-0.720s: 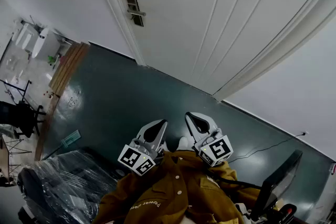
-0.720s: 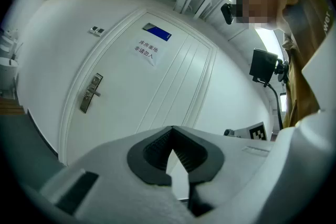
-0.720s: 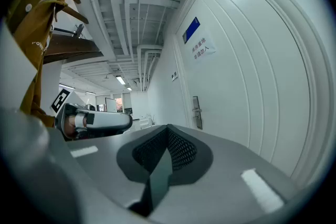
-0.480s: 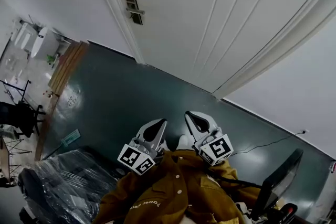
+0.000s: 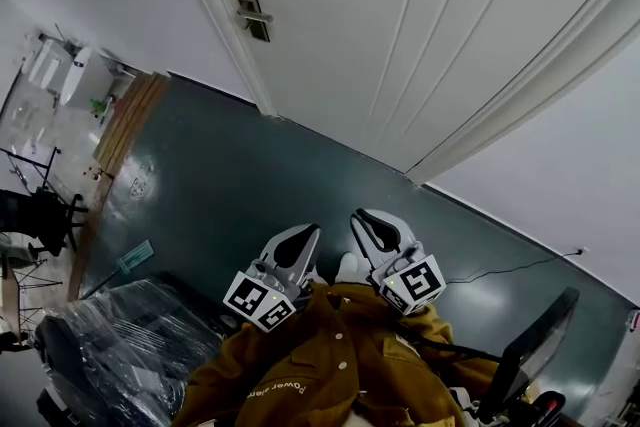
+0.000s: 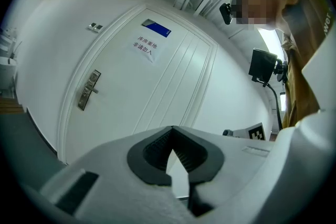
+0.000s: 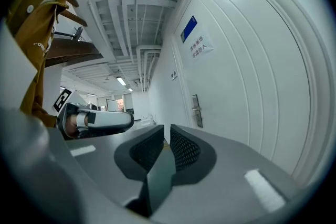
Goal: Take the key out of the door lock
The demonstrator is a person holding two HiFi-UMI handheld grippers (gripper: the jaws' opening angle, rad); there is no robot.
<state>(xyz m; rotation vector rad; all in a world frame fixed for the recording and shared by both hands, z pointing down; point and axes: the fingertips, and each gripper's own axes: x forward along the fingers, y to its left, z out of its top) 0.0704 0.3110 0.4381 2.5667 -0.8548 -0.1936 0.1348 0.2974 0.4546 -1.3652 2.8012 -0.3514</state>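
The left gripper [image 5: 303, 237] has its jaws pressed together on nothing. The right gripper [image 5: 362, 220] has its jaws a sliver apart, also empty. Both sit against the person's mustard jacket [image 5: 330, 365]. The door lock [image 5: 250, 7] is far off at eleven o'clock, and its key is too small to discern.

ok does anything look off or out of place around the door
Nothing stands out. The white door is closed, its lock plate sits straight, and the paper sign lies flat on it. A key is too small to make out.
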